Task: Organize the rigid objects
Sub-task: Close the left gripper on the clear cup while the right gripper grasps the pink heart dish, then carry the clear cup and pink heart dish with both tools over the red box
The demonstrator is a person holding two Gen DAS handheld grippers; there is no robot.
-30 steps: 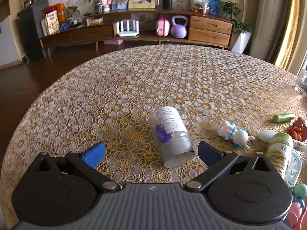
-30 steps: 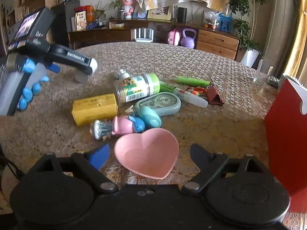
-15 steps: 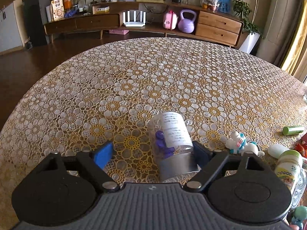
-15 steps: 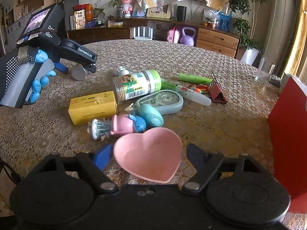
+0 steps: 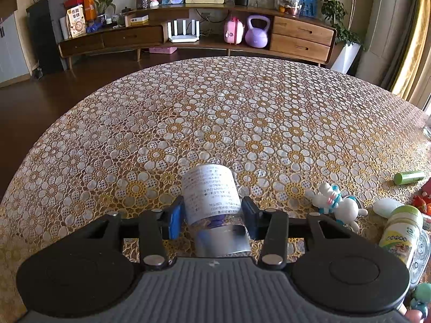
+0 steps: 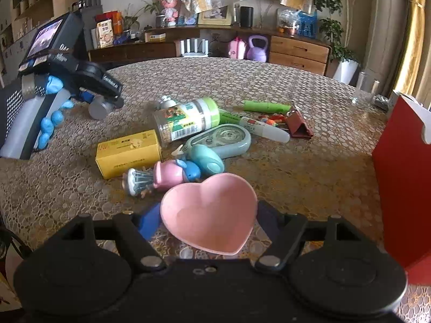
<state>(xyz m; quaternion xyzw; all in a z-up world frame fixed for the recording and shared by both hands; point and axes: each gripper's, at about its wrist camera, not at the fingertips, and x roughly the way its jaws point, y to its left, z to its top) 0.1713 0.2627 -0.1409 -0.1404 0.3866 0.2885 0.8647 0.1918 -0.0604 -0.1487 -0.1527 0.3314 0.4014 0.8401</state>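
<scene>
Since the earlier frame, left gripper (image 5: 212, 222) has closed on the bottle (image 5: 212, 202), which lies lengthwise between its pads at lower centre, grey cap nearest the camera. Right gripper (image 6: 208, 222) stays spread around the pink dish (image 6: 208, 222), low centre.

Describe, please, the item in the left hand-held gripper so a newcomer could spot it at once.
On the round lace-covered table, left of the toy clutter, the left hand-held gripper clamps a clear cylindrical jar. Its white printed label and grey cap distinguish it from the green-lidded jar.
</scene>
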